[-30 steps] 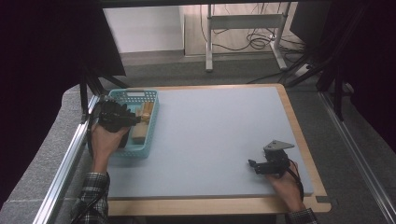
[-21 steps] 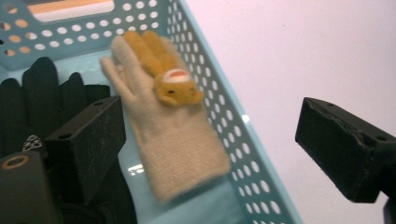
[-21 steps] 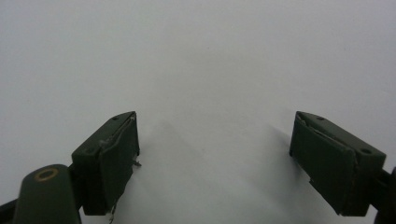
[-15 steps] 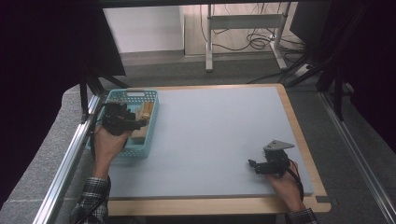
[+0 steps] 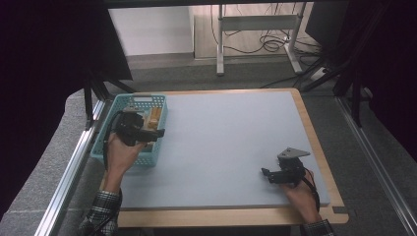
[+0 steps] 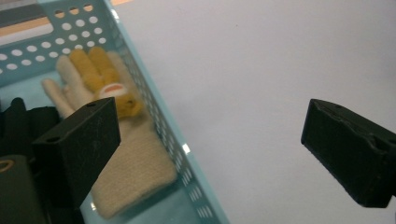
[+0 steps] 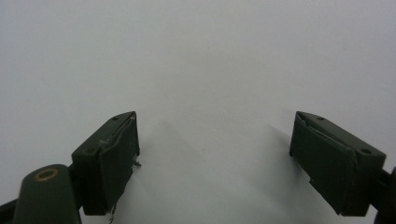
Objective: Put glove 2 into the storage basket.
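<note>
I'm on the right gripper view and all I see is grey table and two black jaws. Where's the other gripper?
Observer: The left gripper hangs over the right edge of a teal basket at the table's left side.
Operator: What's in the basket?
Observer: A cream and yellow glove lies inside, along the basket's holed wall.
Operator: Is the gripper holding the glove?
Observer: No. Its jaws have just been opening and stand wide apart, with nothing between them.
</note>
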`<control>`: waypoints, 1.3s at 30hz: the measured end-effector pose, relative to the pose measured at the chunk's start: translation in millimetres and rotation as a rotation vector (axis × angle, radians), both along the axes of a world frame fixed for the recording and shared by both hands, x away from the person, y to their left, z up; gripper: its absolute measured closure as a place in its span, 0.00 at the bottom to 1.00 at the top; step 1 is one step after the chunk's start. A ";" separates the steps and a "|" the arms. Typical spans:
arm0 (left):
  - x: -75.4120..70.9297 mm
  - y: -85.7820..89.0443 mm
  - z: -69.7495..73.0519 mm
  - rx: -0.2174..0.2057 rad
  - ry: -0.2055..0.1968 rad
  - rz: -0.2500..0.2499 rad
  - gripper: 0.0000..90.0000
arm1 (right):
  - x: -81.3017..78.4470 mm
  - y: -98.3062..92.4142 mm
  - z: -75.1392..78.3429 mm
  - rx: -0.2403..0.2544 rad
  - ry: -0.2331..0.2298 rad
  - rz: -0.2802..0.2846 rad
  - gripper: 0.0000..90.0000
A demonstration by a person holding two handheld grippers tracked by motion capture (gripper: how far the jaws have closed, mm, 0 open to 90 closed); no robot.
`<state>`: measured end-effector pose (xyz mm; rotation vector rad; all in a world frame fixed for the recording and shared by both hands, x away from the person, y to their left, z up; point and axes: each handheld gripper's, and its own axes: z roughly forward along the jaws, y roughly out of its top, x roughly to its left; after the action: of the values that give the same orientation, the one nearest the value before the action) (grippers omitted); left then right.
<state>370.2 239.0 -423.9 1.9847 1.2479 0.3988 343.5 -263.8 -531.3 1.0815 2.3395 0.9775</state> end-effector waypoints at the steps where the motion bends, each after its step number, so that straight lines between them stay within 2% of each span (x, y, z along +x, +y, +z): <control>1: -0.4 -1.9 -0.1 0.003 -0.002 -0.003 0.05 | 0.0 0.0 0.0 0.000 0.000 0.000 0.17; 8: -3.7 -19.4 -1.7 0.019 -0.011 -0.044 0.03 | -0.1 0.0 0.0 0.000 0.000 0.000 0.17; 15: -9.7 -36.7 -5.4 0.034 -0.048 -0.078 0.02 | 0.0 0.0 -0.1 0.000 0.000 0.000 0.17; 18: -13.5 -43.6 -5.8 0.019 -0.063 -0.096 0.01 | 0.0 0.0 0.0 0.000 0.000 0.000 0.17; 23: -20.0 -57.3 -7.7 0.029 -0.077 -0.131 0.01 | 0.0 0.1 -0.1 0.000 -0.001 0.000 0.17; 39: -36.2 -96.6 -30.5 0.034 -0.095 -0.241 0.01 | 0.0 0.0 0.0 -0.001 -0.001 0.000 0.17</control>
<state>334.0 142.3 -454.3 2.0898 0.9356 0.3908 343.5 -263.8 -531.3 1.0806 2.3385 0.9769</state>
